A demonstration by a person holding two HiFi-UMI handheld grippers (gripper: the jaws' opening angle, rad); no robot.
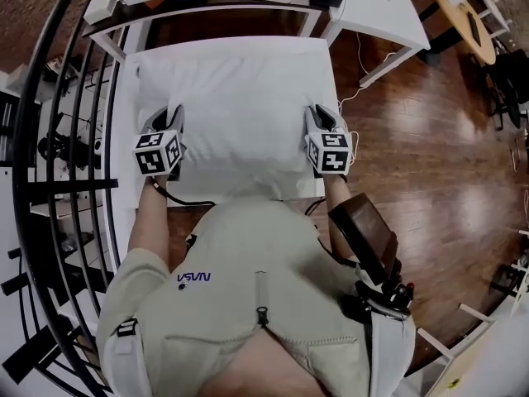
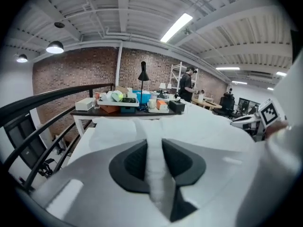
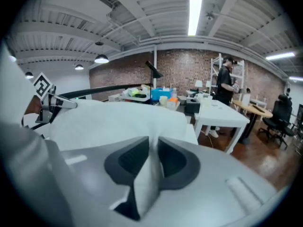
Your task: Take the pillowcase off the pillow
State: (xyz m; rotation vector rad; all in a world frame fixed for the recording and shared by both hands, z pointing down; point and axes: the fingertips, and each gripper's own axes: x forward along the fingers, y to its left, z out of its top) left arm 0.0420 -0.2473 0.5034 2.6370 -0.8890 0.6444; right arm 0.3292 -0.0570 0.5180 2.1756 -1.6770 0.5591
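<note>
1. The left tongs [image 2: 154, 156] are clamped on a pinched fold of the white cloth pillowcase [image 1: 235, 98], at the left edge of the plump white pillow [image 1: 231, 143], toward its near end.
2. The pillow is laid flat on the white surface [image 1: 126, 197] and is wholly covered, so the removal is judged as barely begun.
3. The right tongs [image 3: 152, 156] are likewise closed on a fold of the case at the pillow's right edge.
4. For this step, cloth alone should be gripped, not filling. Both folds should be drawn evenly and together, so that the case is slid along the pillow and the pillow is not dragged. Which end of the pillow is open cannot be told.
5. Beyond the pillow's far edge, a shallow white tray [image 2: 118, 103] is seen holding a yellow-green object [image 2: 116, 96]. Further right, a blue tub [image 2: 142, 97] is seen, and its contents cannot be made out.
</note>
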